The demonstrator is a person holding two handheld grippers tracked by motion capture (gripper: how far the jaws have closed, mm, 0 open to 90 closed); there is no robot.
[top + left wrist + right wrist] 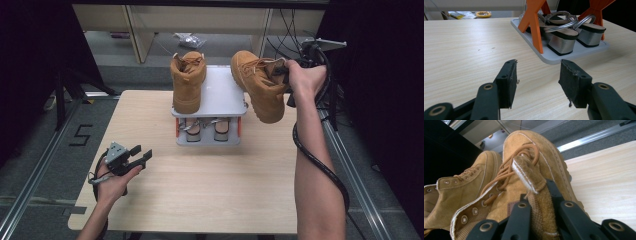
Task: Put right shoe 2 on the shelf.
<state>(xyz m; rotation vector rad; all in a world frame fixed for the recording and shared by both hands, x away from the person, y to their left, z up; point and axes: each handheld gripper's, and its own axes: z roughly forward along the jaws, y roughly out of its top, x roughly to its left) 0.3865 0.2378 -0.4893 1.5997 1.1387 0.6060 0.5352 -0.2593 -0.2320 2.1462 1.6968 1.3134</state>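
Above pale wood table (200,185), right tool (280,70) clamps tan suede boot (257,85) by its tongue; left tool (140,156) gapes.

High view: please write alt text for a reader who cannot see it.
The right gripper holds a tan boot tilted in the air beside a grey two-tier shoe rack, its jaws shut on the boot's collar. A matching boot stands on the rack's top shelf, silver sandals below. The left gripper rests open on the wooden table.
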